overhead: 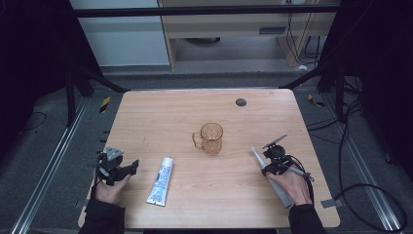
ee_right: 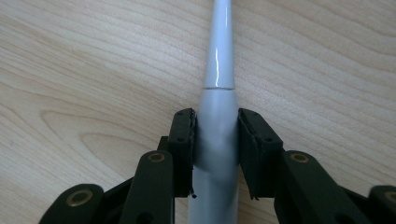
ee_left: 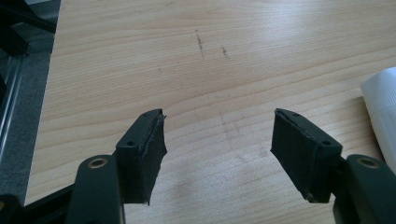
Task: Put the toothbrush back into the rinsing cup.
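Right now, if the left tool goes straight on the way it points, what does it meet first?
Probably nothing: ahead of the open left tool lies bare table. The toothpaste tube sits just off to its right side, though depth is hard to judge.

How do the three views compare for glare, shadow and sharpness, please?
High view: dim and soft, dark surroundings, faint shadows under the mug and toothpaste tube. Left gripper view: a pale sheen across the table, left gripper sharp. Right gripper view: a bright glare streak on the electric toothbrush, right gripper sharp.
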`<state>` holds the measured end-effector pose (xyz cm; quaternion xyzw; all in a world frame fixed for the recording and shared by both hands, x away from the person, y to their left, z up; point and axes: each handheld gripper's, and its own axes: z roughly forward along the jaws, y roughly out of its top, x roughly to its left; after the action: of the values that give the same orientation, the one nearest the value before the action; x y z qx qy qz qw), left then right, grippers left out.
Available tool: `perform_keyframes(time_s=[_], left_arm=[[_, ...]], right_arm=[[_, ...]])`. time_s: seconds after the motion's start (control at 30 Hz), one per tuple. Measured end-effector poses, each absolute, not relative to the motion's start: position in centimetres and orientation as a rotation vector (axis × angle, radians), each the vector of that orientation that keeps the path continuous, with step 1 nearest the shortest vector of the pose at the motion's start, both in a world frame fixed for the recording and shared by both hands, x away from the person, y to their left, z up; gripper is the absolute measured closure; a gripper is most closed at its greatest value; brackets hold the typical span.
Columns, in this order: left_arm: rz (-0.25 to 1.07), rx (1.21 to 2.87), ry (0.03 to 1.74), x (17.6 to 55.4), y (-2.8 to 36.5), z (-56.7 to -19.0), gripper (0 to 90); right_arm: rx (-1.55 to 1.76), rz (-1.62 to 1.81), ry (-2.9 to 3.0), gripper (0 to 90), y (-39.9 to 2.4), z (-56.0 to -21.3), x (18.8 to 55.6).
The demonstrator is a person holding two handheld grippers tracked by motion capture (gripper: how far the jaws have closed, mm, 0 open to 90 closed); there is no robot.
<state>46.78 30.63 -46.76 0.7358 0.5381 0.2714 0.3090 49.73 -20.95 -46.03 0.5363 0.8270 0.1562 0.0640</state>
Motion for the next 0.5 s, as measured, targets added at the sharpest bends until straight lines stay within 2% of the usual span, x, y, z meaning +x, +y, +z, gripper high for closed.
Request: perform_keyframes(time_s=[0.5], left_arm=[[0.719, 1.944, 1.422, 46.8, 30.6, -46.7, 34.1]], right_arm=[[1.572, 0.667, 2.418, 67.8, -21.4, -42.9, 48.6]])
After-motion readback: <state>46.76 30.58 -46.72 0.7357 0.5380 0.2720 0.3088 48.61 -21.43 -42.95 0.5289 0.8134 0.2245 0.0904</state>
